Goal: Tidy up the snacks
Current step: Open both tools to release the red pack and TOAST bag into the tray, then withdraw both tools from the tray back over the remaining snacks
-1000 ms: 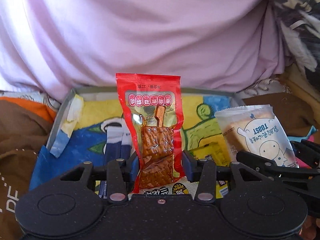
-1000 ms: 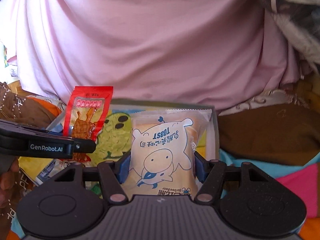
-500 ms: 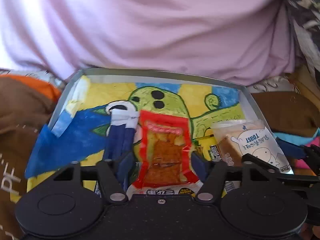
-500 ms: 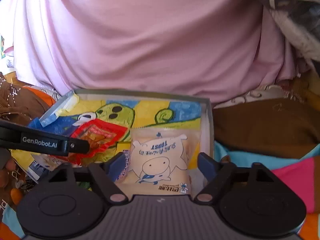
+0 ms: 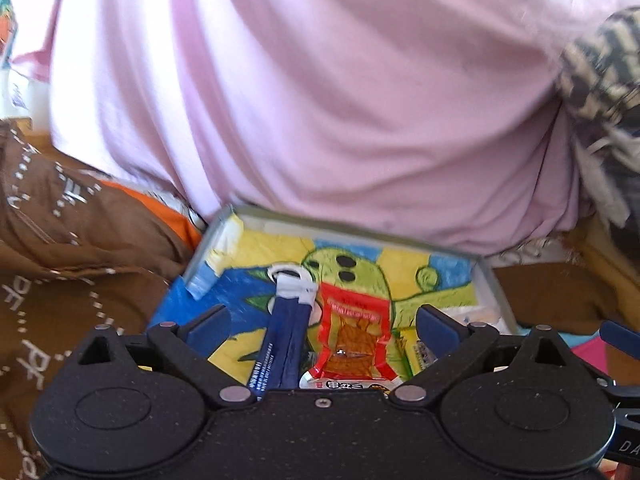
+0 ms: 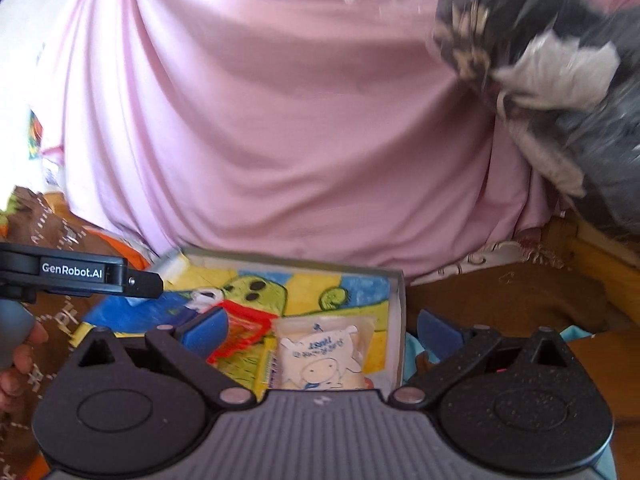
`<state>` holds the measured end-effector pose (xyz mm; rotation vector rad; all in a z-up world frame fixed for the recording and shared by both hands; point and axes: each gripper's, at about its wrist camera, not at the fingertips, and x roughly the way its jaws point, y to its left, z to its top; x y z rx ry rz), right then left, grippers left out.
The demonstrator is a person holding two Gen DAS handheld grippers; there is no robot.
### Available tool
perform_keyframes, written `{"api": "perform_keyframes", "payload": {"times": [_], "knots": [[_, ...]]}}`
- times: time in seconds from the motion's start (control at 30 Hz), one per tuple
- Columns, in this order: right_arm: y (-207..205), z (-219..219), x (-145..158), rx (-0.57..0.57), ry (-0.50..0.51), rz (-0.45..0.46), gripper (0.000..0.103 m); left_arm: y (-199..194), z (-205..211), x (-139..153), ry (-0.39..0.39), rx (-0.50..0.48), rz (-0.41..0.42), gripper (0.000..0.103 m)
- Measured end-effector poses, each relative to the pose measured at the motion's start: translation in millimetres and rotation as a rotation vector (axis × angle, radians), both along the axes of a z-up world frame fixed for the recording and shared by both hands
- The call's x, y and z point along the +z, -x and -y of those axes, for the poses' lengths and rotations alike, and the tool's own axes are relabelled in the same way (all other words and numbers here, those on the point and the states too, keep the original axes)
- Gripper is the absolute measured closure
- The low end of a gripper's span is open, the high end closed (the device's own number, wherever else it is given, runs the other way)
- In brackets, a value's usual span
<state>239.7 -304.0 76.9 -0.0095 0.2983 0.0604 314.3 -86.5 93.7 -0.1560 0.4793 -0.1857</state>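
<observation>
Since a second ago both the left gripper (image 5: 322, 322) and right gripper (image 6: 320, 326) had spread wide, leaving the red snack packet (image 5: 354, 340) and toast packet (image 6: 320, 356) lying in the box (image 6: 396, 320).

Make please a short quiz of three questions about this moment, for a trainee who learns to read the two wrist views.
1. True or false: the red snack packet is clamped between the jaws of the left gripper.
2. Which packet lies nearest the right wall of the box? A: the blue stick packet. B: the toast packet. C: the red snack packet.
3. Fill in: the jaws of the right gripper stand ____.

Key: 1 false, the packet lies in the box and the jaws stand apart. 2 B. 3 open.
</observation>
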Motion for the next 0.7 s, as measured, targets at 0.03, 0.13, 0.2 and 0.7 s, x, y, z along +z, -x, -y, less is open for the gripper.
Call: {"api": "perform_keyframes", "payload": {"times": [0.03, 0.13, 0.2, 0.7], "knots": [[5.8, -1.4, 3.4, -0.001, -0.005, 0.009, 0.0, 7.8, -1.5, 3.0, 0.0, 0.001, 0.018, 0.003], [25.6, -5.8, 12.9, 0.001, -0.024, 0.036, 0.0, 32.4, -7.7, 11.5, 0.003, -0.001, 0.057, 0.001], [40.3, -9.5, 18.1, 0.006, -0.024, 0.055, 0.0, 47.9, -12.0, 16.7, 0.008, -0.007, 0.074, 0.001], [148.9, -71.6, 28.5, 0.134, 0.058, 0.164, 0.0, 162.6, -58.5, 24.4, -0.042, 0.045, 0.227, 0.001]]}}
